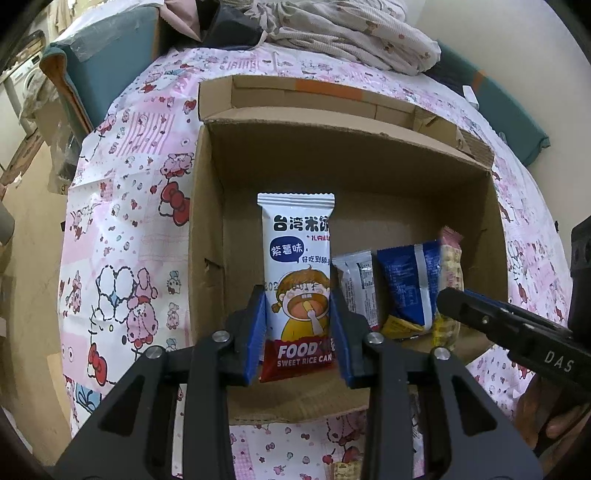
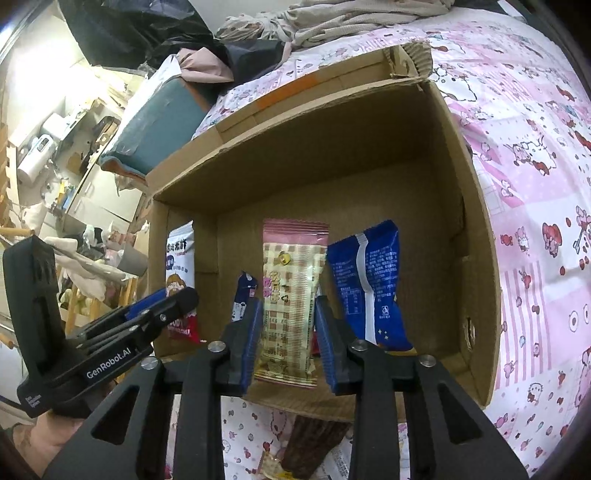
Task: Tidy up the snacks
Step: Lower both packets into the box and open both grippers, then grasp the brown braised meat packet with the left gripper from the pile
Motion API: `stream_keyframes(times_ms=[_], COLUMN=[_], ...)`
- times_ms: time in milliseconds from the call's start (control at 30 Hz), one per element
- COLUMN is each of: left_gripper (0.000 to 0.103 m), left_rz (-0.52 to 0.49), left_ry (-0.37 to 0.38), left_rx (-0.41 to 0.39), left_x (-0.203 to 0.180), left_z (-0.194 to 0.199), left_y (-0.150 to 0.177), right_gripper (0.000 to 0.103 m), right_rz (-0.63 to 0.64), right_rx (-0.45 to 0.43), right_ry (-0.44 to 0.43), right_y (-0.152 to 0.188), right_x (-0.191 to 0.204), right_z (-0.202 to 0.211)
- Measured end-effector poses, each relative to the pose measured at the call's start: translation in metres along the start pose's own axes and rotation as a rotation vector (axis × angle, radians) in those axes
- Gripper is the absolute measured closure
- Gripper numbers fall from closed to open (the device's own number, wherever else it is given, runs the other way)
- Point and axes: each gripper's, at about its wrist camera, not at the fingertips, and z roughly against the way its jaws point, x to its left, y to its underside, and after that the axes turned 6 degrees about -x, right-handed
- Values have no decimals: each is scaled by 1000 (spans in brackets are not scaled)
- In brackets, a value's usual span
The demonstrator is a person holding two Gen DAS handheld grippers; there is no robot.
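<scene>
My left gripper (image 1: 298,328) is shut on a white rice cake packet (image 1: 297,266) with a cartoon child, held upright over the left part of an open cardboard box (image 1: 207,206). My right gripper (image 2: 289,339) is shut on a pink checked snack packet (image 2: 291,295), held upright in the same box (image 2: 476,236). A blue packet (image 2: 369,284) and a small dark blue packet (image 2: 242,295) stand in the box beside it. In the left wrist view the blue packet (image 1: 410,284) and a small silver packet (image 1: 358,284) show at the right, with my right gripper (image 1: 458,306) reaching in.
The box sits on a pink cartoon-print cloth (image 1: 122,236). More snack packets (image 2: 310,446) lie on the cloth just in front of the box. Piled bedding (image 1: 351,29) and a teal cushion (image 1: 99,62) lie behind. The left gripper (image 2: 177,306) shows in the right wrist view.
</scene>
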Motion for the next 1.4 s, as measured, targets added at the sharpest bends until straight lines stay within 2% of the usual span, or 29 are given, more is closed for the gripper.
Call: stream_keyframes(times_ms=[33,67,100,167,400,833,1067,1400], left_gripper=[61,57,55,51,50,50,50,50], left_rz=[-1,-5,-13,-44,-46,16,7,29], left_ry=[3,1,-3,-22,-21,-36,-55,-47], left_rx=[3,0,-3,-6,-4,-62,-65,-44], left_x=[0,-1,-2,-6,-6,13,19,26], left_z=[0,0,0,0,1,35,54,69], left_y=[0,1,1,2,1,2,20,44], right_gripper=[56,39,37,37,37,37,37,37], right_rz=[-9,-17,-24,-7,-12,-64,-43,-128], right_rx=[-3,-6,-14,-26,-36,-79,-87,-100], right_ry=[4,2,-2,-1,2,25,58,72], right_y=[0,0,-1,-1,-3,7,22,51], right_x=[-1,-3,-4,-2,-4,-15,-11,-23], right_z=[0,1,2,5,8,40,61,88])
